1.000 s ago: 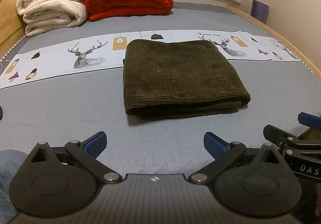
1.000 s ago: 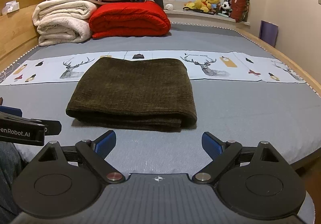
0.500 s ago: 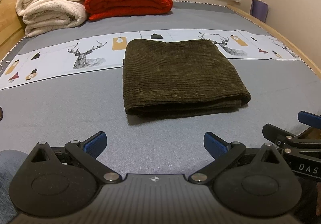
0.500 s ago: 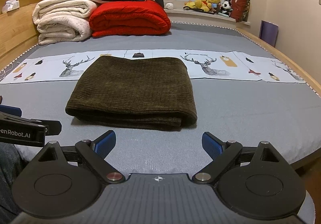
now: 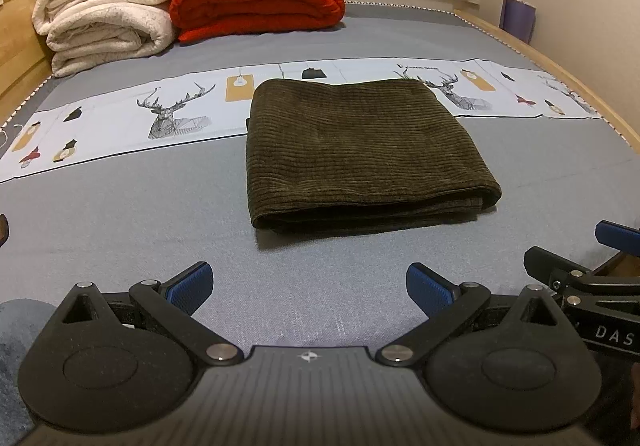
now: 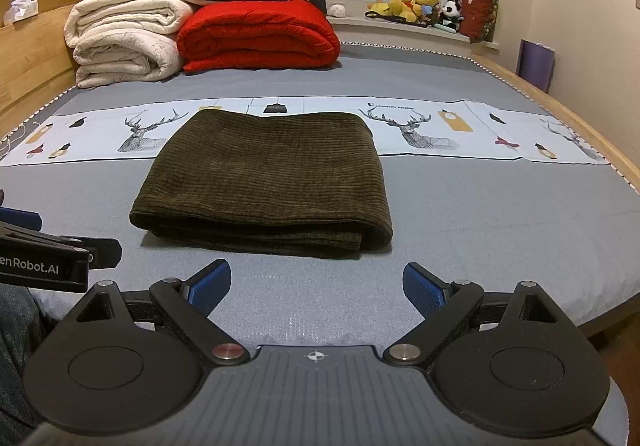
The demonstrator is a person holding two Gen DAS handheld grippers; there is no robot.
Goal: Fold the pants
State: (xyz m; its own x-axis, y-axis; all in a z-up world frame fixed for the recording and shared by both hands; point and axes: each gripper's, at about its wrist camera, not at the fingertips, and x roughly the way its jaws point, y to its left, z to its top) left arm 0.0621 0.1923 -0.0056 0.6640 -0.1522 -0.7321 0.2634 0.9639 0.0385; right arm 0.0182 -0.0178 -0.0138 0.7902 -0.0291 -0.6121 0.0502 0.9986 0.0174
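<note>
The dark olive corduroy pants (image 5: 360,150) lie folded into a neat rectangle on the grey bed sheet, with the layered edges facing me; they also show in the right wrist view (image 6: 264,178). My left gripper (image 5: 308,286) is open and empty, held back from the near edge of the pants. My right gripper (image 6: 316,284) is open and empty too, just short of the pants' near edge. The right gripper shows at the right edge of the left wrist view (image 5: 592,278), and the left gripper at the left edge of the right wrist view (image 6: 44,254).
A white deer-print cloth strip (image 6: 460,126) runs across the bed behind the pants. Folded cream blankets (image 6: 124,42) and a red quilt (image 6: 260,38) are stacked at the headboard end. The wooden bed rail (image 6: 568,118) runs along the right, and plush toys (image 6: 416,4) sit on the windowsill.
Both grippers stay open and nearly still; the views shift only slightly. The pants have not moved.
</note>
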